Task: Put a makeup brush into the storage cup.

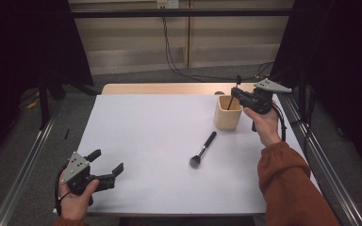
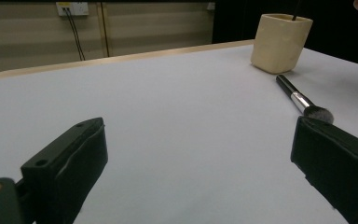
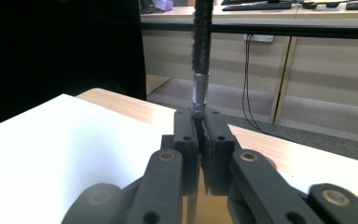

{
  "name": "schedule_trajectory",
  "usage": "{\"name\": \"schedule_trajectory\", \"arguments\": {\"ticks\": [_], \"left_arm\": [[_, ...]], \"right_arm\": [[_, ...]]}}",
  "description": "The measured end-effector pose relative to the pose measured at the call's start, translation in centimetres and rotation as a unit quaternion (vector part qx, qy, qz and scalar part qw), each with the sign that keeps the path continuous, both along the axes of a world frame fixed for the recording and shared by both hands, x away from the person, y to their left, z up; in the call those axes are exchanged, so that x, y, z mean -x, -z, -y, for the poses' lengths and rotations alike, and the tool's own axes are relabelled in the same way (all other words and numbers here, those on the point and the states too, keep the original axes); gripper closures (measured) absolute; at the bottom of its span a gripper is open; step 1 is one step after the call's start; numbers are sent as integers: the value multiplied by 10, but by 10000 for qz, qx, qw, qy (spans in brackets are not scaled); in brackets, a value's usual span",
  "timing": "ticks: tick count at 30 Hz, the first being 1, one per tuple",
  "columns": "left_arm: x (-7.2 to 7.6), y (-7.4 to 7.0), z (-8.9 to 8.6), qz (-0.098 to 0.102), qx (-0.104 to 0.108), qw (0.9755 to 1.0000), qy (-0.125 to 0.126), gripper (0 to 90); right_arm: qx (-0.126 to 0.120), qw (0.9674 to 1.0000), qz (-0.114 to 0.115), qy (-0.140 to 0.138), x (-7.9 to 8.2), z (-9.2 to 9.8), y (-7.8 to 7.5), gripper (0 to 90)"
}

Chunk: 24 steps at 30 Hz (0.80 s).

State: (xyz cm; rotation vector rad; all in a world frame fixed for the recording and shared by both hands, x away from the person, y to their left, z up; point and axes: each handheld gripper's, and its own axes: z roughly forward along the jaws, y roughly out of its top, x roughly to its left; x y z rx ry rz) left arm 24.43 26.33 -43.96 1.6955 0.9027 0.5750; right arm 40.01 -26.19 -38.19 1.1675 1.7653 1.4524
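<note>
Left tongs sat open and empty at the near left of the table. Ahead and to their right lay a loose brush, and past it the cup. Right tongs were clamped on a thin brush, bristles up, its handle in the cup. Risk: the handle could snag the rim and tip the cup, since the cup wasn't braced. The narrow pinch could also let the brush swivel.
</note>
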Motion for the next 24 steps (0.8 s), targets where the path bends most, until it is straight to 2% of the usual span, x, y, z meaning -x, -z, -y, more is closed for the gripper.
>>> {"name": "schedule_trajectory", "arguments": {"ticks": [24], "left_arm": [[-1,0,0,0,-65,10000,4,39]], "right_arm": [[-3,9995,-313,10,-1,0,27,861]]}}
